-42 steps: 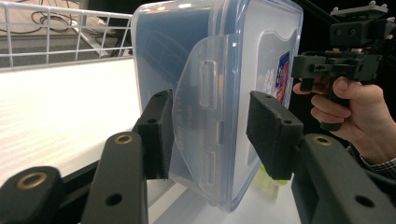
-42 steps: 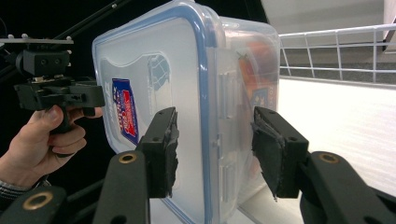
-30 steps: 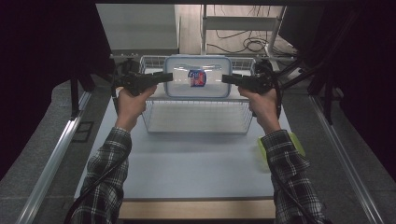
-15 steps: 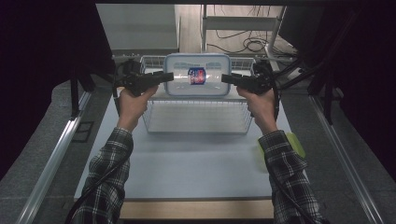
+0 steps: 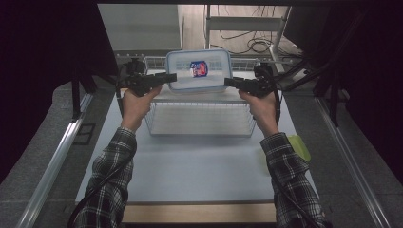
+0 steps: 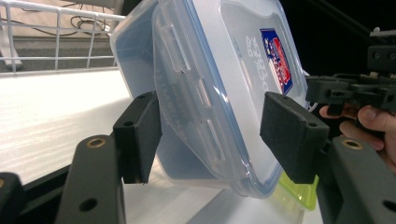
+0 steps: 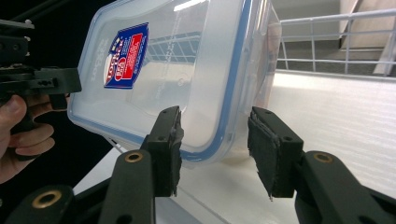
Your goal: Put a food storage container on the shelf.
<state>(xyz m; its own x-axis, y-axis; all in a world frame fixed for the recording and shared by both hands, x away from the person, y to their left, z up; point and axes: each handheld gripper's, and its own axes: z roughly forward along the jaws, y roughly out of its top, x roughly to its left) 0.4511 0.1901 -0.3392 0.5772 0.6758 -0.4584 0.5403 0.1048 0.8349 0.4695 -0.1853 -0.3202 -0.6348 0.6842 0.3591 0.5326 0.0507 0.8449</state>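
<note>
Two plaid-sleeved arms reach forward over the white bench (image 5: 199, 171). Beyond them, a wire basket (image 5: 199, 121). Above its far side, a lidded plastic box (image 5: 198, 70) lies lengthwise between both hands. The left gripper (image 5: 172, 76) has just been opening, jaws loose around the box's left end. The right gripper (image 5: 228, 82) brackets the right end, one pad touching, its hold uncertain.

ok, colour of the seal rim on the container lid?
Blue, running around the clear container lid; clearest in the right gripper view.
</note>
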